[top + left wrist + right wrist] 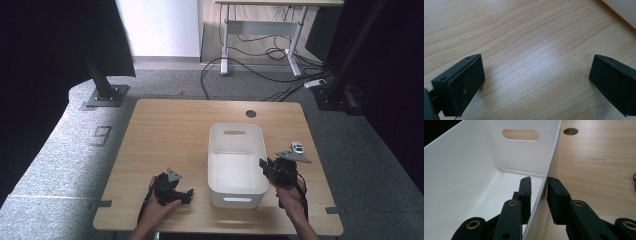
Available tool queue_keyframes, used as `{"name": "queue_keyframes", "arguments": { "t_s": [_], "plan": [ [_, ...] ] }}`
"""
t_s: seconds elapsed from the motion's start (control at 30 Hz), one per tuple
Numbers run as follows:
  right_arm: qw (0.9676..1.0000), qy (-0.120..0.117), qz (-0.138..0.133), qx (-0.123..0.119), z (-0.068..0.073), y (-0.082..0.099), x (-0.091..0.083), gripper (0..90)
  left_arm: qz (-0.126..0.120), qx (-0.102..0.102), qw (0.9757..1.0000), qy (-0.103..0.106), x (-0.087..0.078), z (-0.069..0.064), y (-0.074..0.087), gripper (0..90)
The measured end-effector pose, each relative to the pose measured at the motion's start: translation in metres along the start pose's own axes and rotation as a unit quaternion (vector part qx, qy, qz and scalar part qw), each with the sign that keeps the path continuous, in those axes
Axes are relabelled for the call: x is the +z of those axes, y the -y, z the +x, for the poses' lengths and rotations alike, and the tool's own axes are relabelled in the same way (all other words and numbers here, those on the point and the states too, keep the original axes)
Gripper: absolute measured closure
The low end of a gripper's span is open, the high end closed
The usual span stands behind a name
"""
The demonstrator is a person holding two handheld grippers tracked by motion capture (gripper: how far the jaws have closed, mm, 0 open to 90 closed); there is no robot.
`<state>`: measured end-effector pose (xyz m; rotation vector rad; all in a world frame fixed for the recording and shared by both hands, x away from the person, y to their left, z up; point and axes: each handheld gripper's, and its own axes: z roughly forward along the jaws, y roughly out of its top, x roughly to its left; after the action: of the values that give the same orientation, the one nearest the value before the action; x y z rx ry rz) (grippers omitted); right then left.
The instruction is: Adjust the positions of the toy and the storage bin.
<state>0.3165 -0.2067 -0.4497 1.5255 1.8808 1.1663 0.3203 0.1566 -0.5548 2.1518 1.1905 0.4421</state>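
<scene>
Grey carpet surrounds a light wooden table (165, 130), and a second desk with trailing cables is seen at the back of the room. On the table, slightly right of centre, a white plastic bin (236, 165) with slotted handles is placed, its long side running away from the person. The right gripper (272, 170) is held at the bin's right wall, near the front corner; in the right gripper view its jaws are seen straddling that wall (549, 170), one inside and one outside, clamped on the rim. The left gripper (182, 192) is rested low over bare wood to the left of the bin, well apart from it, and its jaws are spread wide with nothing between them. A small white object (298, 147) is seen on the table just right of the bin.
</scene>
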Motion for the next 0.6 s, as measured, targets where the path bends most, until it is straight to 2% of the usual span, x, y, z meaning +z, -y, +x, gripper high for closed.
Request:
{"name": "queue_keyframes", "arguments": {
  "t_s": [0.6],
  "plan": [
    [0.9999, -0.005, 0.003, -0.008, 0.0094, -0.0034, 0.0074, 72.6, 0.001, 0.001, 1.0, 0.0, -0.0001, 0.0001, 0.0, 0.0]
  ]
}}
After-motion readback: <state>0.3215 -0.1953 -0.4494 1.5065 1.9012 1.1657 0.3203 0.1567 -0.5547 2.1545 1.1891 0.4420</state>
